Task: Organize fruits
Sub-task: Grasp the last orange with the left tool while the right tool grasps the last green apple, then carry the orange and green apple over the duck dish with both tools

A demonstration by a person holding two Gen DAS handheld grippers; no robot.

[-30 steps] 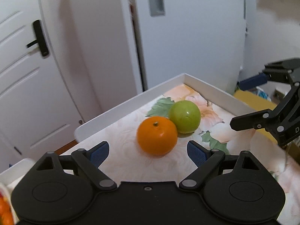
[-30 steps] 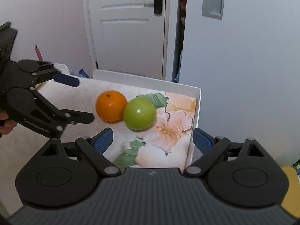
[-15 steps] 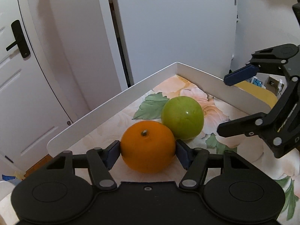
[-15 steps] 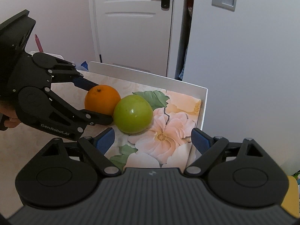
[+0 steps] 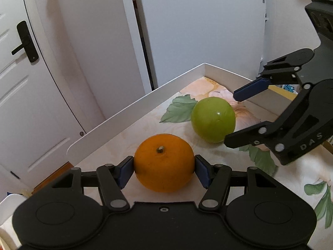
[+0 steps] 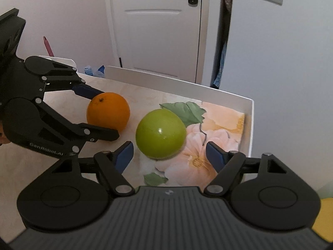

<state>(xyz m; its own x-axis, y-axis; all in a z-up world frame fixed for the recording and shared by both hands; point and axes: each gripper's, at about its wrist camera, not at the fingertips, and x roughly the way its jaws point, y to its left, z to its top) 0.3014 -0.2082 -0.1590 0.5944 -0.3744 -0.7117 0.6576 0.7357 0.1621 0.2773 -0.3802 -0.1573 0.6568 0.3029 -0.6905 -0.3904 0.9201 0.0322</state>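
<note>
Left gripper [image 5: 164,169] clamped on orange [image 5: 164,162]; right gripper [image 6: 169,153] apart, jaws just closing around green apple [image 6: 160,133]; both fruits near tray [image 5: 129,108] corner; "GenRobot.AI" on left gripper.

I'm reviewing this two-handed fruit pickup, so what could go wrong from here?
1. The right tongs have been closing around the smooth green apple without touching it yet; it may roll or slip away.
2. The left tongs pinch the round orange near its middle; a hasty lift might drop it.
</note>
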